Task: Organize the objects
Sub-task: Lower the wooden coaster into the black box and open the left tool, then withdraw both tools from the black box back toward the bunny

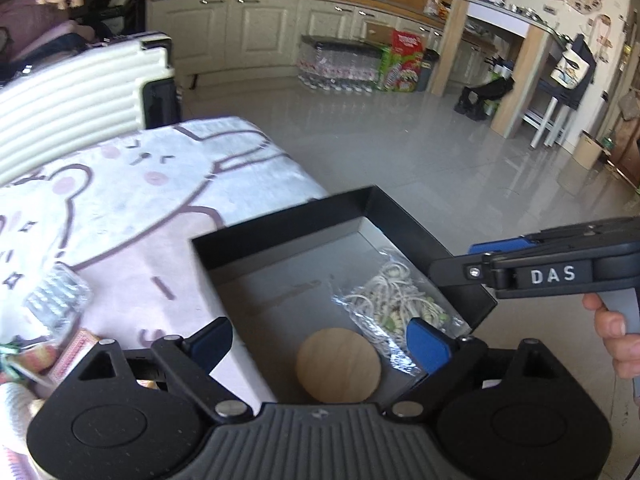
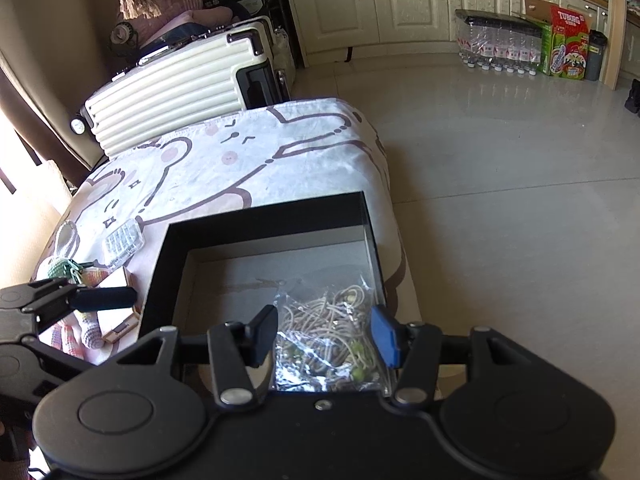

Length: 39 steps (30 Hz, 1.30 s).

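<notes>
A black box [image 1: 404, 210] [image 2: 260, 216] with a grey floor sits at the table's right edge. Inside lie a clear bag of beige cords [image 1: 394, 300] [image 2: 332, 332] and a round wooden disc [image 1: 338, 364]. My left gripper [image 1: 320, 340] is open and empty, hovering above the box's near left part, over the disc. My right gripper [image 2: 326, 334] is open and empty, hovering above the bag; it also shows from the side in the left wrist view [image 1: 500, 256].
On the bear-print cloth [image 1: 140, 200] [image 2: 240, 160] left of the box lie a clear ridged plastic case [image 1: 56, 296] [image 2: 122, 242], a wooden piece [image 2: 120, 320] and crocheted items [image 2: 72, 268]. A cream suitcase [image 2: 180, 92] stands behind the table.
</notes>
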Tool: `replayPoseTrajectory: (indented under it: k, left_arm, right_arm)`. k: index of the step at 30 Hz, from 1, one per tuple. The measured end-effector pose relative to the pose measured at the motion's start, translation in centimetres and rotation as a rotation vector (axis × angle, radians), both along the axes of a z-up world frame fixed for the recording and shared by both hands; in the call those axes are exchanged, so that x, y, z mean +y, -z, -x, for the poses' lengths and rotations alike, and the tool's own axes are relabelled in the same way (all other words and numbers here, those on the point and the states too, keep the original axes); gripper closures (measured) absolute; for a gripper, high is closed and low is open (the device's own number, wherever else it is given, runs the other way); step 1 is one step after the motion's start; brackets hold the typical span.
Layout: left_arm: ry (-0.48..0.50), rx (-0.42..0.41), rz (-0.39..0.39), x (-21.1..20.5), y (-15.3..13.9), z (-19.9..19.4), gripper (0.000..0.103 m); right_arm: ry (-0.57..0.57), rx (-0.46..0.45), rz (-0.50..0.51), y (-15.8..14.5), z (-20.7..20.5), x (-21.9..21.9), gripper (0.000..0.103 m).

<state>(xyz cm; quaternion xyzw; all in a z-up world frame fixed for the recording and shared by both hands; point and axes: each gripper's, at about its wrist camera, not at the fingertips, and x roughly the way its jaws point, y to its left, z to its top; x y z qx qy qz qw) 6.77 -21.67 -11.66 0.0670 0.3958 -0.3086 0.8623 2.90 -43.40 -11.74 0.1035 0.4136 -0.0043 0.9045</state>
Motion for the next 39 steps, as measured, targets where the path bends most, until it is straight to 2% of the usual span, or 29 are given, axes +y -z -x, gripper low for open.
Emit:
replayPoseTrajectory:
  k: [10,25,33,39]
  left_arm:
    - [-0.140,-0.026,0.016,4.7,-2.6,1.0,0.009]
    - [-0.212,-0.083,-0.011,8.4,-6.5,5.0,0.009]
    - [-0.223,-0.163,-0.018,9.0,-11.2,7.4,0.005]
    - [-0.238,-0.184,-0.034,8.9,-11.5,8.4,0.000]
  right_arm:
    - [-0.003,-0.048,0.026,-2.0,1.3,2.2,0.049]
    - [0.020,-0.113,0.095,-6.3,5.3,4.5,0.048]
    - [0.042,-0.169,0.140,-10.4,8.4,5.5,0.036]
    - [0.082,-0.185,0.190,-11.2,10.1,5.4,0.018]
